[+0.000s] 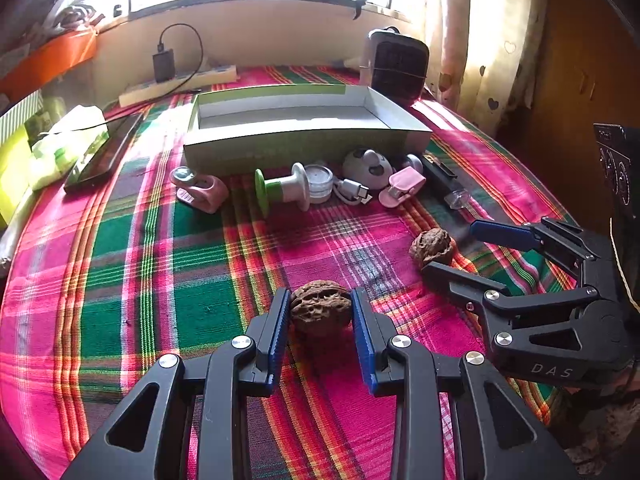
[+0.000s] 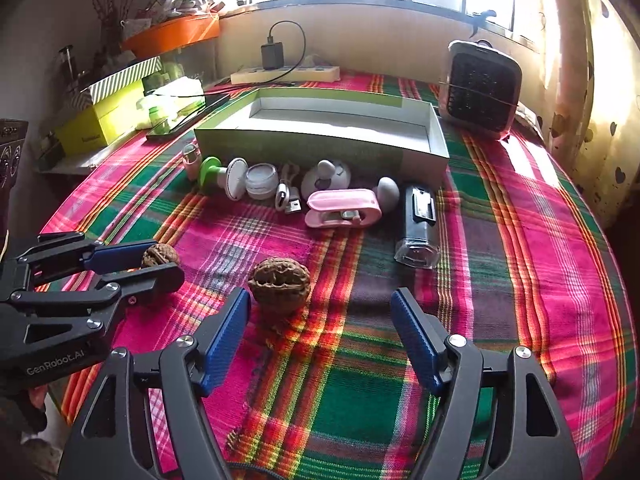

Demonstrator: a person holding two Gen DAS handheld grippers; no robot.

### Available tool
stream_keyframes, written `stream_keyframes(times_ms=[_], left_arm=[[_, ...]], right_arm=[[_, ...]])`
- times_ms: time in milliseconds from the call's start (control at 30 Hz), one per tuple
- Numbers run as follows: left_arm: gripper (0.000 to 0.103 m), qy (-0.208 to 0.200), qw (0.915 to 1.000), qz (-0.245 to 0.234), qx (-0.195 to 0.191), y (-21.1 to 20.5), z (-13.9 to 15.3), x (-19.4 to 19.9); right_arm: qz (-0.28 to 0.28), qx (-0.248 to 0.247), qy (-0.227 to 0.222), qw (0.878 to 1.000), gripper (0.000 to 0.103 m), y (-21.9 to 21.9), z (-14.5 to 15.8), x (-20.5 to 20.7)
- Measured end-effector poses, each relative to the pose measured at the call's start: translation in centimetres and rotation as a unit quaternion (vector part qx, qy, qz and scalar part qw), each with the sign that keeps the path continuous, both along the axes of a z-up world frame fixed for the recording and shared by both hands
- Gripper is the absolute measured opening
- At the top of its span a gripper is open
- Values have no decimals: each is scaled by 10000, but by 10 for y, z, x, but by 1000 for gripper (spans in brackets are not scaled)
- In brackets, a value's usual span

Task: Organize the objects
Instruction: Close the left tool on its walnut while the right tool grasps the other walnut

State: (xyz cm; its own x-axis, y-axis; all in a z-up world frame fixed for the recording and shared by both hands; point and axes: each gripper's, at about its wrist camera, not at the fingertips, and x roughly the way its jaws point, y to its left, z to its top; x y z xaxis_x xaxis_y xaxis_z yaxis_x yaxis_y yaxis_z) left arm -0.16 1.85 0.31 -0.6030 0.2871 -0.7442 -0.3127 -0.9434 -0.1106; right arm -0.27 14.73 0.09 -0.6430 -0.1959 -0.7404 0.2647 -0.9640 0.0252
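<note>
Right claw (image 2: 320, 312) spread wide, walnut (image 2: 279, 283) near its left finger; left claw (image 2: 158, 262) grips second walnut (image 2: 160, 255).

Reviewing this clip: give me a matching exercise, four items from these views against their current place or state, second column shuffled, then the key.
Items
1. left gripper
2. right gripper
3. tray box
4. pink clip

States
A. nothing inside
B. lying in front of the box, on the plaid cloth
C. fingers on both sides of a walnut
D. open, the other walnut just ahead of it

Pairs: 1-C, 2-D, 3-A, 4-B
</note>
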Motion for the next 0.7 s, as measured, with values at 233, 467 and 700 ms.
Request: stream_keyframes(times_ms=[233,467,700], left_arm=[[29,2,10000,1,17,0,0,-9],[29,-11,10000,-44,23,1,0,-13],[29,-17,10000,-77,28,3,2,-16]], right_arm=[[43,32,-71,10000,60,-6,-1,-9],[64,86,-83,9999,49,-12,-1,-12],[48,98,-69,9999,33,-14,-1,-14]])
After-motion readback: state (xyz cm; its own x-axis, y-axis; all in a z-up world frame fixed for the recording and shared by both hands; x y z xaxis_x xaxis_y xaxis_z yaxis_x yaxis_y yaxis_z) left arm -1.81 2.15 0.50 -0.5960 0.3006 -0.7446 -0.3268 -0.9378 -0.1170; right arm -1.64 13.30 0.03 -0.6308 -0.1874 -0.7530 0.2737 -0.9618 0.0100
